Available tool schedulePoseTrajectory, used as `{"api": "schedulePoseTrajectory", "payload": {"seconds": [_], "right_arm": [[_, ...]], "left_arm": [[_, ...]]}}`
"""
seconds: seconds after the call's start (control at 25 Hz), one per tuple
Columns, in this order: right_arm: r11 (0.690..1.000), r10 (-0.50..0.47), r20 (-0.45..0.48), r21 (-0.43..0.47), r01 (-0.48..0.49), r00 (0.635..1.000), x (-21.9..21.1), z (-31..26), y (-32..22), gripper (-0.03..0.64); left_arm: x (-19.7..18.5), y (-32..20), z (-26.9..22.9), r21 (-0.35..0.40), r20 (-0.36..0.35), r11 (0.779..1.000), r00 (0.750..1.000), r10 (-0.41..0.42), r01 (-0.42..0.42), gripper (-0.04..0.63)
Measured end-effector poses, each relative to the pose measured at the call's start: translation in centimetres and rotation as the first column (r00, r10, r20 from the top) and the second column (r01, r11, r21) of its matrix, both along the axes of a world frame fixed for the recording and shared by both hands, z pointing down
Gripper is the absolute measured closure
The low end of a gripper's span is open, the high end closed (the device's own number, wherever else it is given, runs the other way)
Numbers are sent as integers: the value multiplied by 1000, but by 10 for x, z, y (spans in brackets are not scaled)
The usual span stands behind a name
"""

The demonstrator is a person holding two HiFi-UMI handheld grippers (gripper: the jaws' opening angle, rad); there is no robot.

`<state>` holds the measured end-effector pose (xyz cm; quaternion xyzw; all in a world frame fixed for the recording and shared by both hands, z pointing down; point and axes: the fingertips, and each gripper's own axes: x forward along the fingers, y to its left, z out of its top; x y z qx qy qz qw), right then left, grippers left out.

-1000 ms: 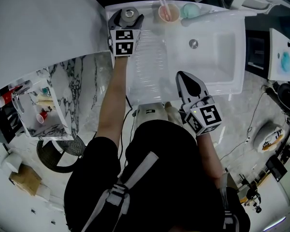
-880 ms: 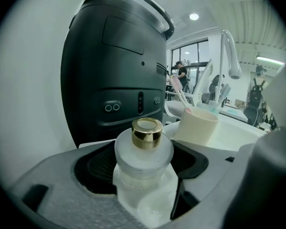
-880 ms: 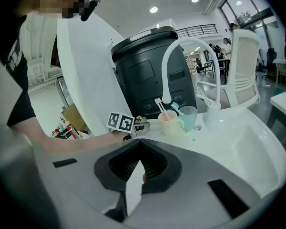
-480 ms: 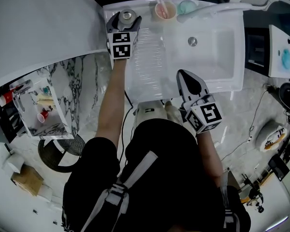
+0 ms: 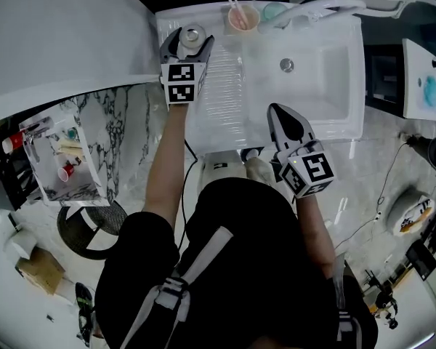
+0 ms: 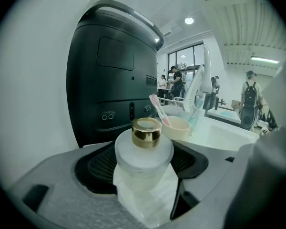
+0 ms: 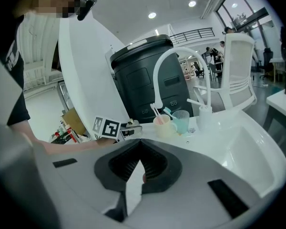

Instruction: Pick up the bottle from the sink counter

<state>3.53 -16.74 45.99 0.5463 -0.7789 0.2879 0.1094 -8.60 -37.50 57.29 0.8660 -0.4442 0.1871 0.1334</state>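
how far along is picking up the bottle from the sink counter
Done: the left gripper is at the frosted glass bottle with a gold cap, one jaw on either side of it. In hand: the grasp, though a firm hold cannot be told. Left: the lift, as the bottle sits on the white sink counter. The right gripper is shut and empty.

Reaching straight ahead with the left arm [image 5: 163, 158], bare forearm fully extended. Gripping the bottle [image 6: 144, 151] with the left gripper [image 5: 192, 38], jaws pressed to both its sides. Holding the right gripper [image 5: 280, 113] near the torso, right arm [image 5: 314, 227] bent, jaws closed tip to tip, pointing forward and slightly left.
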Motion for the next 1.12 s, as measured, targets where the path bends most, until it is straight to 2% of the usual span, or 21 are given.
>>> {"api": "schedulePoseTrajectory", "payload": {"seconds": [0.24,0.52,0.72,0.88,1.12], "right_arm": [[1000,8,11,26,-8,1000,18,-6,10,612],[998,7,14,69,-8,1000,43,-16,28,612],[995,-5,8,101,4,1000,72,-27,50,612],[992,-8,8,125,7,1000,93,-33,70,612],[989,-8,5,149,7,1000,128,-39,102,612]], "left_arm": [[10,27,-28,42,-9,999,1000,9,-8,252],[26,67,-62,40,-42,999,999,3,-1,252],[46,102,-94,49,-65,998,998,-23,26,252],[62,129,-114,78,-55,996,998,-29,34,252],[93,175,-136,65,-65,997,997,-29,33,252]]}}
